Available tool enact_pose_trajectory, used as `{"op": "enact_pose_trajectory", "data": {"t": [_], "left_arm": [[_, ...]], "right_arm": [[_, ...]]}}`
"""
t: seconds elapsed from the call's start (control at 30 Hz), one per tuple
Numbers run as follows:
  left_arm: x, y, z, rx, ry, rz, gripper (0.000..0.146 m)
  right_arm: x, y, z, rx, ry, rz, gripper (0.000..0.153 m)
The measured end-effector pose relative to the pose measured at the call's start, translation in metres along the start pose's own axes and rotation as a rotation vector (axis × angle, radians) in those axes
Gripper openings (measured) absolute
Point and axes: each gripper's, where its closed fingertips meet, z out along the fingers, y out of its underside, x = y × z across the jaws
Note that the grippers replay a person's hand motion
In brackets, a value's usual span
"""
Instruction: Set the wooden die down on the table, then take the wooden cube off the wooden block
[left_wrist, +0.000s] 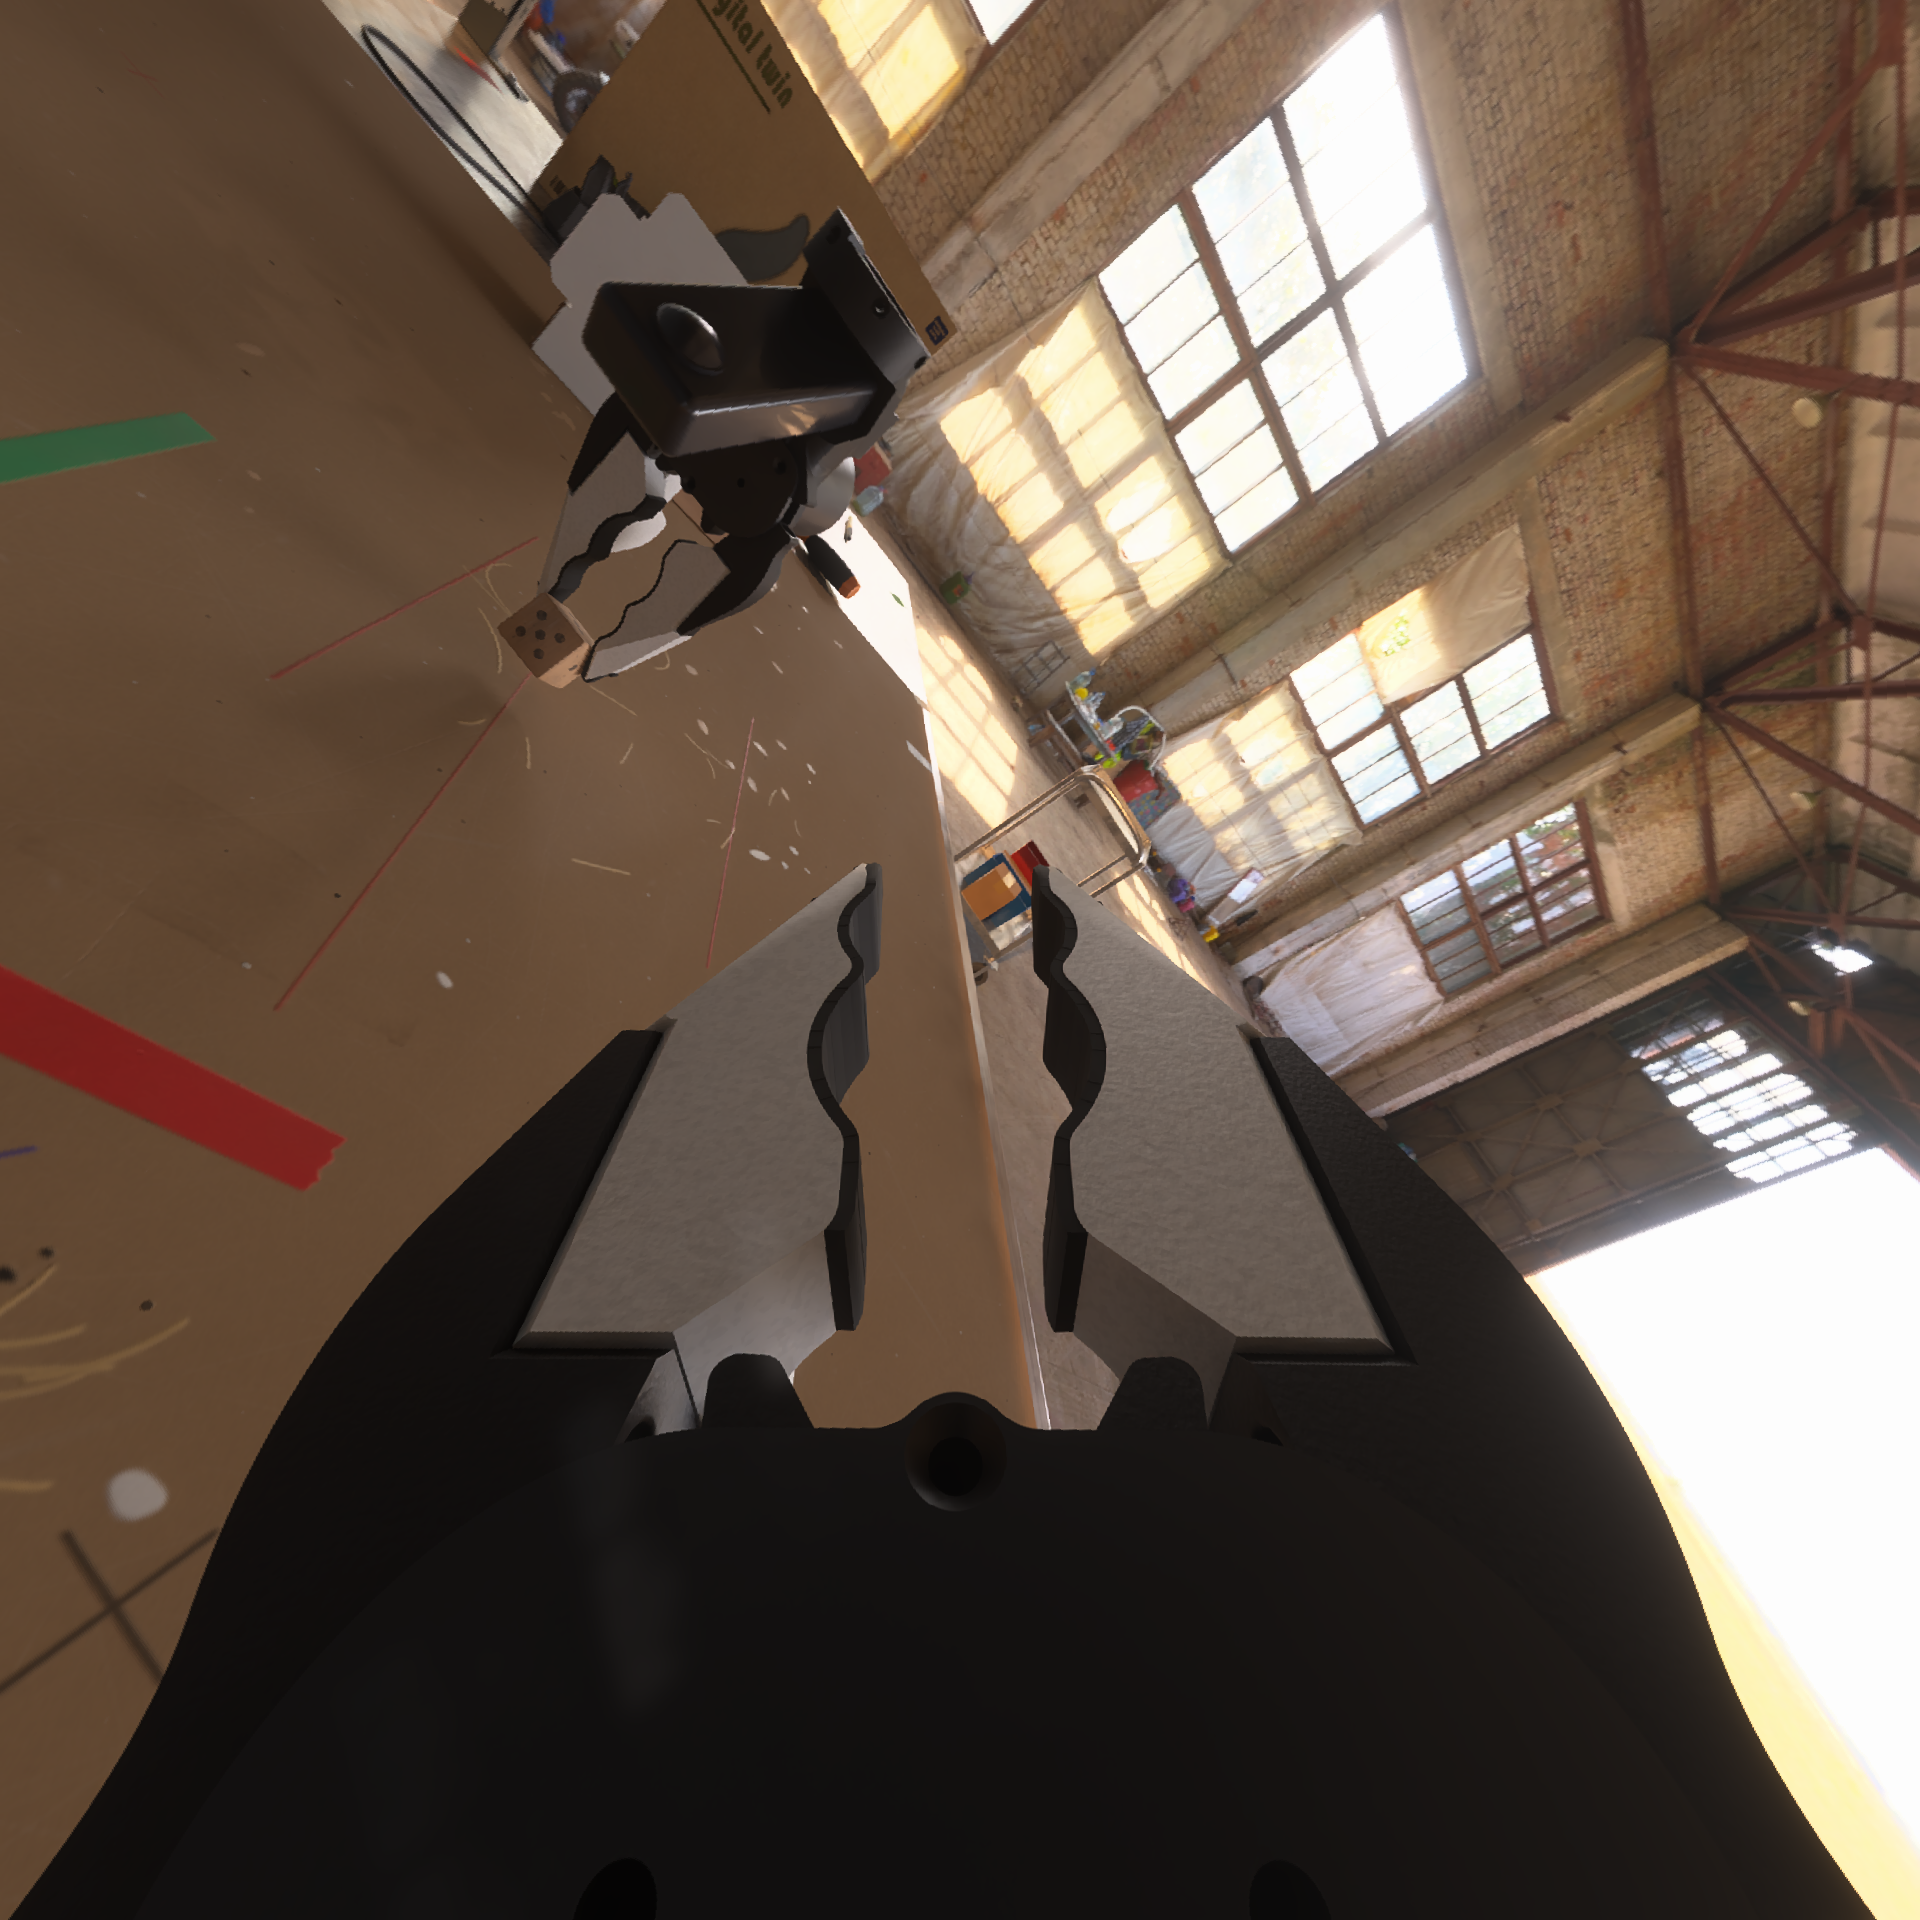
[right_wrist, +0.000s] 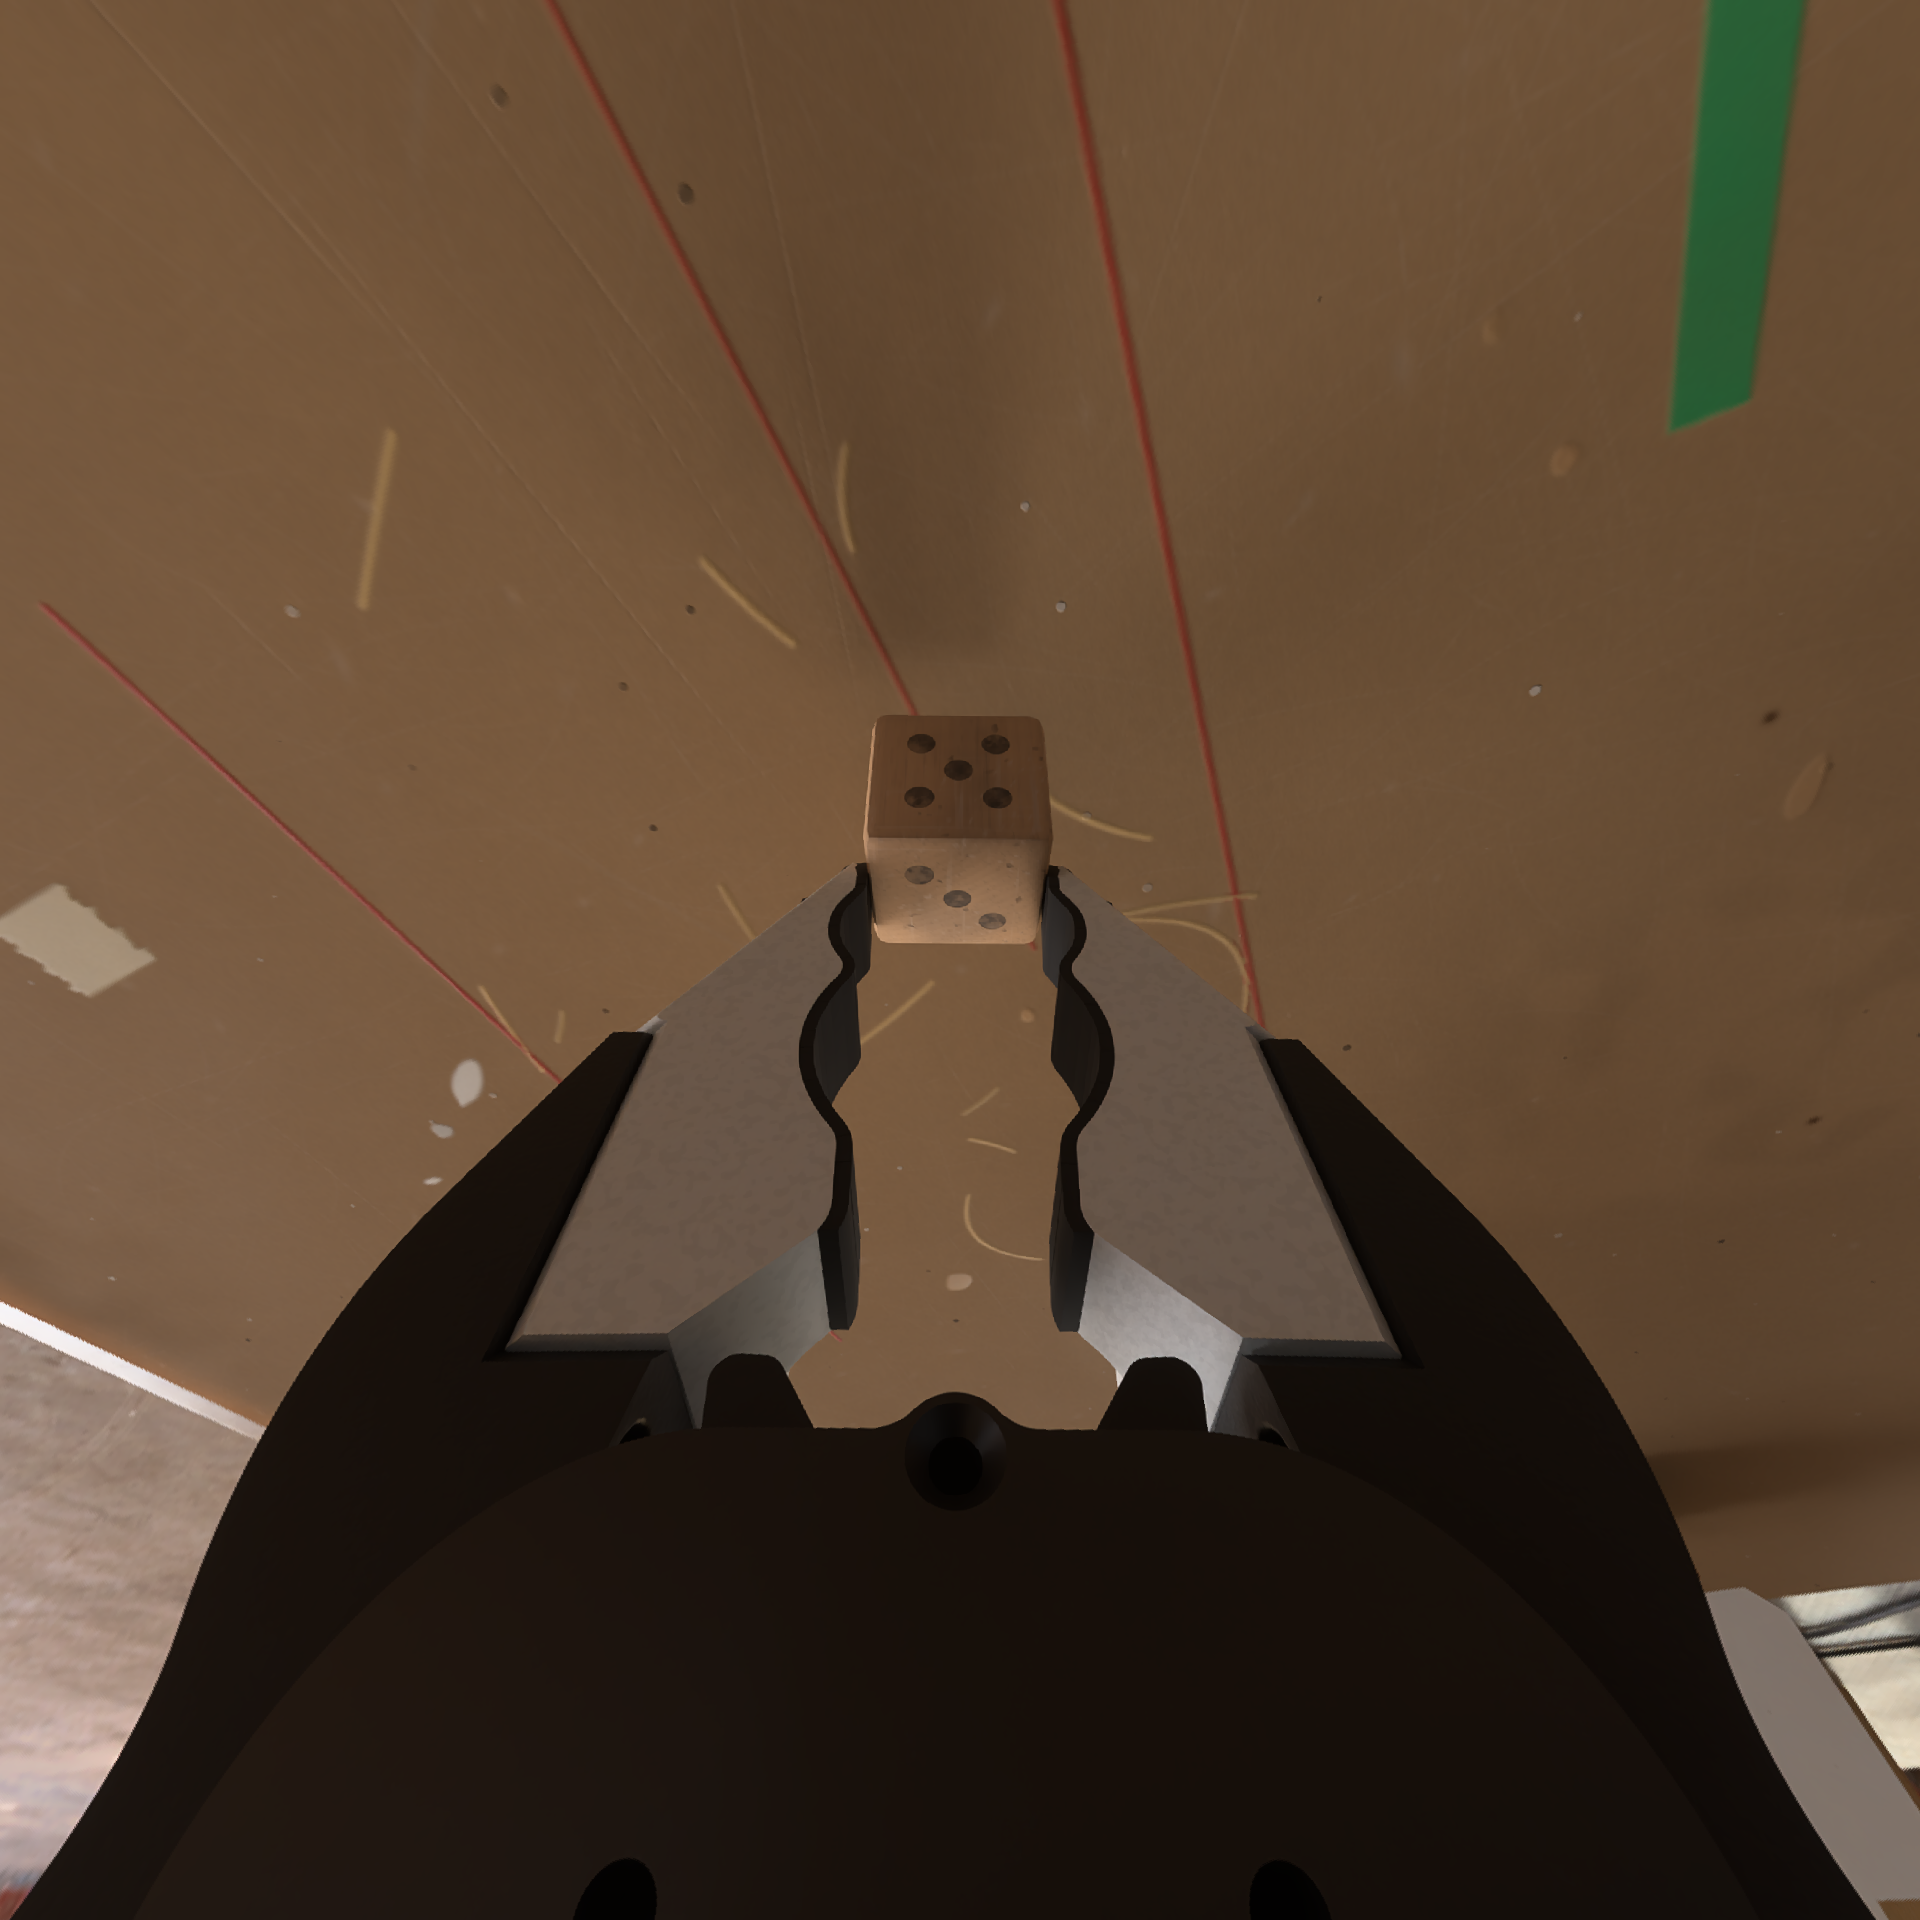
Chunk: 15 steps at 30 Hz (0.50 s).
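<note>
The right gripper (right_wrist: 956, 904) fills the lower half of its own view, its black body cut off by the bottom edge. Its fingertips (right_wrist: 1060, 914) pinch the wooden die (right_wrist: 956, 831) by the near sides; the die's far part juts beyond them, showing a five-pip and a three-pip face. Whether the die touches the brown table (right_wrist: 416, 416) cannot be told. A green tape strip (right_wrist: 1725, 208) lies on the table right of the die.

The left gripper (left_wrist: 956, 914) has its jaws parted with nothing between them, poised over the table's edge. No cube or block appears.
</note>
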Motion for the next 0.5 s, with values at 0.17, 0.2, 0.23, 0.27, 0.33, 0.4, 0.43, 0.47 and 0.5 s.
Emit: {"op": "enact_pose_trajectory", "data": {"t": [0.17,0.2,0.23,0.27,0.33,0.4,0.43,0.47,0.5], "left_arm": [[0.006,0.001,-0.008,0.005,0.008,0.007,0.029],[0.008,0.0,-0.01,0.015,0.013,0.008,0.029],[0.008,-0.001,-0.012,0.022,0.017,0.01,0.029],[0.009,-0.002,-0.014,0.025,0.02,0.013,0.028],[0.012,-0.003,-0.015,0.024,0.028,0.019,0.029],[0.013,-0.003,-0.016,0.02,0.028,0.025,0.029],[0.014,-0.003,-0.016,0.017,0.027,0.028,0.029],[0.015,-0.003,-0.017,0.017,0.028,0.031,0.029],[0.016,-0.003,-0.017,0.018,0.028,0.033,0.029]], "right_arm": [[0.007,0.012,0.007,-0.091,0.008,0.005,0.032],[0.008,0.015,0.008,-0.108,0.011,0.006,0.032],[0.009,0.018,0.009,-0.129,0.008,0.008,0.032],[0.009,0.021,0.01,-0.151,0.006,0.008,0.032],[0.008,0.028,0.012,-0.206,0.008,0.002,0.032],[0.009,0.033,0.012,-0.259,0.021,-0.002,0.032],[0.01,0.035,0.011,-0.284,0.027,-0.002,0.032],[0.01,0.037,0.01,-0.307,0.029,0.001,0.032],[0.011,0.039,0.01,-0.327,0.027,0.004,0.032]]}}
